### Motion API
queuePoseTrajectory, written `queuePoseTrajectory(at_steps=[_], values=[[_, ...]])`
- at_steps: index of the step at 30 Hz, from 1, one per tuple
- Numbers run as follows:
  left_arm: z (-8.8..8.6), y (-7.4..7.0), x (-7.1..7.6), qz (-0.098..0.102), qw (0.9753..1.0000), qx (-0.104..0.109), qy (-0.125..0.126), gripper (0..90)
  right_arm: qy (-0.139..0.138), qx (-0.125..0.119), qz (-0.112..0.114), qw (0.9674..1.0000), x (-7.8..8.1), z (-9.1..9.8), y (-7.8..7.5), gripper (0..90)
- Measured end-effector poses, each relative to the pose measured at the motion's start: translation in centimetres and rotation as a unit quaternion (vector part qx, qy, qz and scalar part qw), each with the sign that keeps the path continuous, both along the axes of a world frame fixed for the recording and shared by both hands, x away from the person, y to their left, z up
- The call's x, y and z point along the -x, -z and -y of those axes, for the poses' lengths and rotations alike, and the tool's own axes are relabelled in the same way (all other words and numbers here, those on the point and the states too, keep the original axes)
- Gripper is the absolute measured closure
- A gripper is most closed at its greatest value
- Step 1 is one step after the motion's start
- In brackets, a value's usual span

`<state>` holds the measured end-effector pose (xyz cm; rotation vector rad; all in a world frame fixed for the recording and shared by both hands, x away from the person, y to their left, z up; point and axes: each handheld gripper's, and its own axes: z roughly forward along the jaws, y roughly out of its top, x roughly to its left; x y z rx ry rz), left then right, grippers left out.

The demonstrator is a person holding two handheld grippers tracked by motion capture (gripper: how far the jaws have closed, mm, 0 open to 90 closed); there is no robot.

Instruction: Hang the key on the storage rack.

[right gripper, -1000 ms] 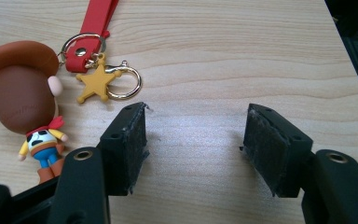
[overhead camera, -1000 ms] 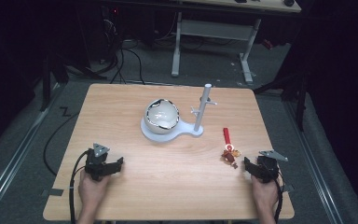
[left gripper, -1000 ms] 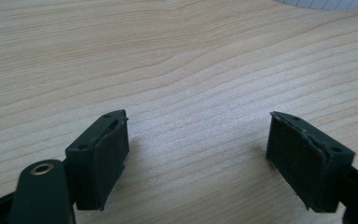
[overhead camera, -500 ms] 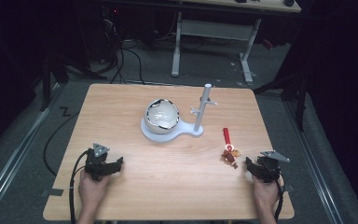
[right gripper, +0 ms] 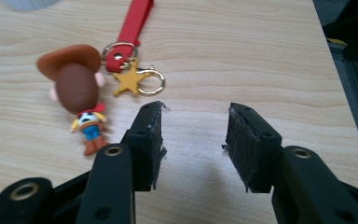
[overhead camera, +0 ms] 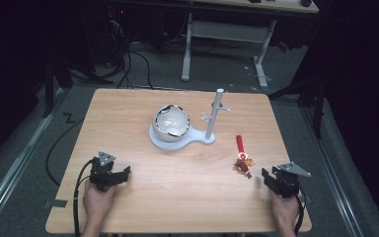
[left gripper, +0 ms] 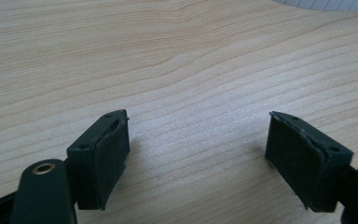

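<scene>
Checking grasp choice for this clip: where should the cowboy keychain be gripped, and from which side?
Probably the red strap, from above with the right gripper. It lies flat and straight beyond the cowboy keychain figure, narrow enough for the open jaws to straddle; the figure is rounder.

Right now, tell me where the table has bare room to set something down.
Free: the left half between the left gripper and white stand, and front centre. Crowded: by the right gripper, where the keychain lies.

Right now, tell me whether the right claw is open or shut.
Open. In the right gripper view, the right claw has its two black jaws standing apart with bare table between them, holding nothing; the keychain lies just beside it.
</scene>
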<state>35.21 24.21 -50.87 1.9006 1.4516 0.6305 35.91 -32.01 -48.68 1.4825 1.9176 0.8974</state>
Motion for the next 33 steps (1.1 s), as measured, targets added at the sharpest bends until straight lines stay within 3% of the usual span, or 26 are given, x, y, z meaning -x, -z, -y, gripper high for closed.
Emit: queuePoseTrajectory(at_steps=[8,20,33], values=[[0.0,0.0,0.0,0.0,1.0,0.0,0.0,21.9,-0.028,-0.003,0.007,0.9996,1.2,-0.6,-0.3,60.5],[-0.1,0.0,0.0,0.0,1.0,0.004,-0.002,22.0,-0.074,-0.005,0.006,0.9973,1.5,-2.7,-0.4,59.9],[-0.1,0.0,-0.1,0.0,1.0,0.005,-0.002,21.9,-0.105,-0.003,0.003,0.9945,-0.1,-5.2,-0.8,57.5]])
